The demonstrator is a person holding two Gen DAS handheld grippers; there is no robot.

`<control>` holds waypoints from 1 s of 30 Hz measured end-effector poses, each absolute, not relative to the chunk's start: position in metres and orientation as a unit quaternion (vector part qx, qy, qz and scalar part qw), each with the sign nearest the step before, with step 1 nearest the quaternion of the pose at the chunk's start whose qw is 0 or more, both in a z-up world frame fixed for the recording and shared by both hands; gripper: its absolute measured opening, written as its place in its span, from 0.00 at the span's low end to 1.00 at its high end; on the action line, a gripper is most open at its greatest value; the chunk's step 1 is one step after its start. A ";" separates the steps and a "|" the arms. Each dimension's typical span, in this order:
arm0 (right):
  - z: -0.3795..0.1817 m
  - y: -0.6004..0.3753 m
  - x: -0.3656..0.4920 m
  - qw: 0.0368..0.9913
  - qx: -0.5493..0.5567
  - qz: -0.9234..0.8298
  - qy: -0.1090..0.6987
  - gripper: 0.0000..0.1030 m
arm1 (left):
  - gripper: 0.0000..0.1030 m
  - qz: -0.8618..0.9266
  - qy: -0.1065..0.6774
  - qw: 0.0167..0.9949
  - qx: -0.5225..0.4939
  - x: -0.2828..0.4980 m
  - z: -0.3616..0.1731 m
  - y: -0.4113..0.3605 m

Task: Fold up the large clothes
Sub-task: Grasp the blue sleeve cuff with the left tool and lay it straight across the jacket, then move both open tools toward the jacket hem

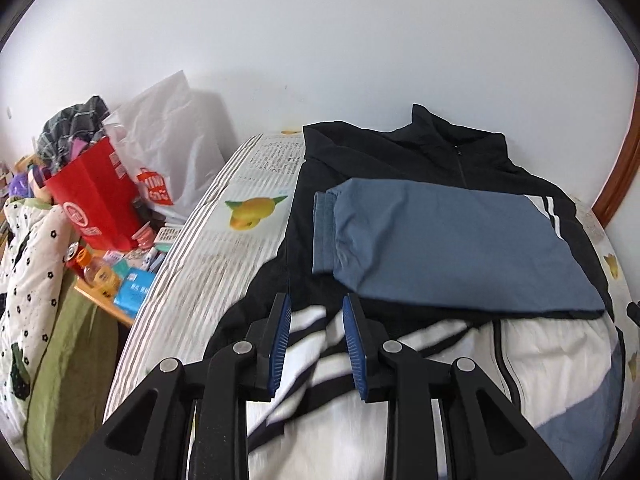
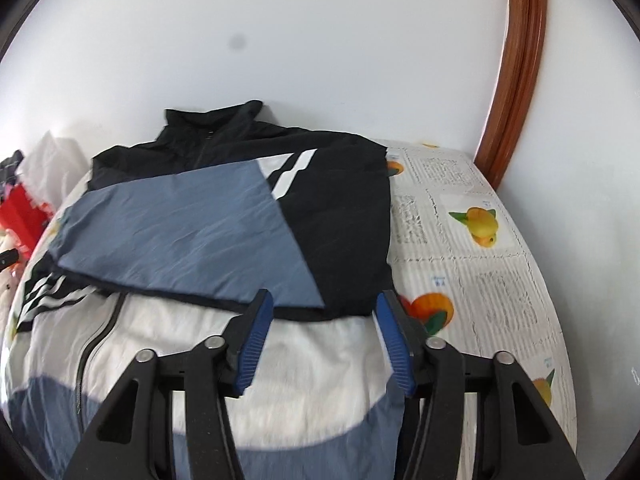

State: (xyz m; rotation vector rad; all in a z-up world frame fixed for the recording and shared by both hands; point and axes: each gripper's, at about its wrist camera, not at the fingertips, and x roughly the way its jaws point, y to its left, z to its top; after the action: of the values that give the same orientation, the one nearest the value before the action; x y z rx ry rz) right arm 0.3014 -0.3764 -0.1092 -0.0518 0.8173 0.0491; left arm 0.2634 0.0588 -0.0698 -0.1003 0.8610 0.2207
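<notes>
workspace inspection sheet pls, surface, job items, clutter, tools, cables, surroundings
surface: bed sheet with fruit print, partly covered
job's things: jacket lies flat, collar toward the wall; blue sleeve folded across the chest
clutter: red bag, white plastic bag, bottles and packets beside the bed
grippers: left tool and right tool open over the jacket, nothing between the pads
cables: nothing seen
surroundings: white wall, wooden frame

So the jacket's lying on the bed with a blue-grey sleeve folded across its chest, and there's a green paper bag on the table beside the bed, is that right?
Not quite: the paper bag is red, not green, as the left wrist view shows. The rest holds: the jacket lies on the bed with the blue-grey sleeve folded across its chest.
</notes>
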 end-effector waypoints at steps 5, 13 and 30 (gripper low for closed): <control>-0.109 -0.378 0.265 0.919 -0.028 0.042 0.392 0.48 | 0.25 0.085 0.426 0.898 -0.061 0.226 -0.076 0.053; -0.128 -0.378 0.210 0.915 -0.013 0.022 0.403 0.48 | 0.27 0.052 0.428 0.901 -0.039 0.191 -0.082 0.054; -0.113 -0.352 0.140 0.915 0.019 -0.074 0.397 0.48 | 0.40 -0.034 0.436 0.899 0.001 0.172 -0.087 0.065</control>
State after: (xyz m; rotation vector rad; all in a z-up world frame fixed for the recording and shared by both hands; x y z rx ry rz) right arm 0.1401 -0.3516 -0.1133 0.0391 0.8179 -0.1527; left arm 0.1724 0.0650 -0.0874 0.0019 0.9022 -0.0706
